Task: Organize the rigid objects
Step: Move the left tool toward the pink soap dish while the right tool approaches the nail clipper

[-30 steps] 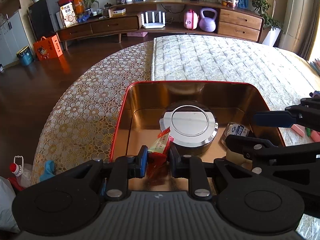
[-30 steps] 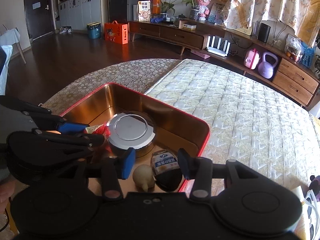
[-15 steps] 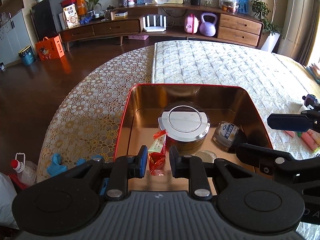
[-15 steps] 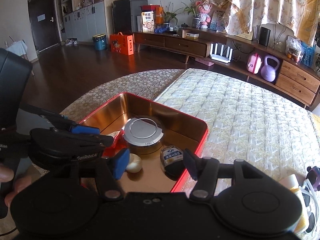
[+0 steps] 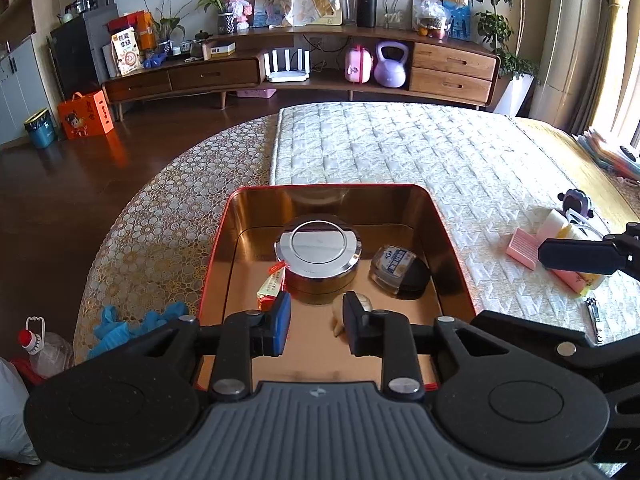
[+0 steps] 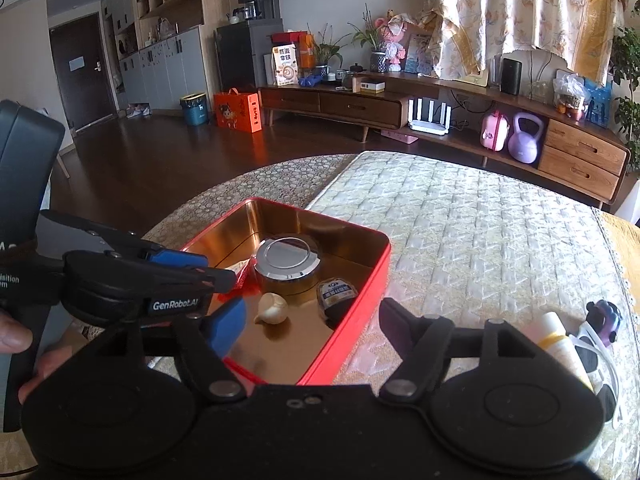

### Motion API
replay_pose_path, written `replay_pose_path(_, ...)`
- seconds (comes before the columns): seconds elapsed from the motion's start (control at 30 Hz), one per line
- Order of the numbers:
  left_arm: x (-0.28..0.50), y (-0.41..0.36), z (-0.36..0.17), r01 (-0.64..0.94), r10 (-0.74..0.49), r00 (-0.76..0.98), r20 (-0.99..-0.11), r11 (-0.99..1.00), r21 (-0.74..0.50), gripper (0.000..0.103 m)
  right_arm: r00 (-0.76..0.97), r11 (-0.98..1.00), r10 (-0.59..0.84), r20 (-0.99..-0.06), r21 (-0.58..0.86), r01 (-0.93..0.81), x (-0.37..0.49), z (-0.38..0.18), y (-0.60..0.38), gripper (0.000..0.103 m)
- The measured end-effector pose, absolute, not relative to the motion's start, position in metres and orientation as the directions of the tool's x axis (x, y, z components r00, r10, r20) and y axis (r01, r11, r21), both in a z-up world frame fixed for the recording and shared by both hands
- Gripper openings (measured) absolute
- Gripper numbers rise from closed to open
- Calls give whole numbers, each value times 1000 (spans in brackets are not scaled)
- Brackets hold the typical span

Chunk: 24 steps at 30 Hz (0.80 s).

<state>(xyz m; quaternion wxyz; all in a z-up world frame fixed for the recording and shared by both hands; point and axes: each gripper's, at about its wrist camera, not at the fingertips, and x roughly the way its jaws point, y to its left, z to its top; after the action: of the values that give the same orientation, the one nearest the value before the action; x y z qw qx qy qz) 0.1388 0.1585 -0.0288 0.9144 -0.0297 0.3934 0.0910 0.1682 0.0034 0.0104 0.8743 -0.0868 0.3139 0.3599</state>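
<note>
A red tin box (image 5: pixel 454 240) (image 6: pixel 360 280) with a gold inside sits on the table. In it are a round silver tin (image 5: pixel 318 254) (image 6: pixel 287 262), a red snack packet (image 5: pixel 272 282), a dark round jar with a label (image 5: pixel 398 270) (image 6: pixel 337 298) and a garlic bulb (image 6: pixel 273 308) (image 5: pixel 364 302). My left gripper (image 5: pixel 316 322) is open and empty above the box's near edge. My right gripper (image 6: pixel 310 326) is open and empty above the box's near right corner.
Right of the box on the quilted mat lie pink blocks (image 5: pixel 524 246), a nail clipper (image 5: pixel 592 316), a purple toy (image 6: pixel 604 316) and a cream tube (image 6: pixel 560 340). Blue gloves (image 5: pixel 132 324) and a plastic bottle (image 5: pixel 44 356) are left of the table. A sideboard (image 5: pixel 300 72) stands behind.
My left gripper opened, let go of the red snack packet into the box and drew back upward. My right gripper also rose and drew back from the box, opening wider.
</note>
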Motion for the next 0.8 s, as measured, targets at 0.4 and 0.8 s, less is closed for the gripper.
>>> replay_pose_path(0.4, 122, 114, -20, -126, 92, 707, -701, 992, 3, 60, 598, 775, 563, -570, 113, -622, 141, 16, -51, 91)
replay_pose_path(0.8, 124, 65, -24, -58, 14, 726, -688, 997, -41, 79, 667, 863, 469, -579, 140, -485, 131, -3, -139, 98)
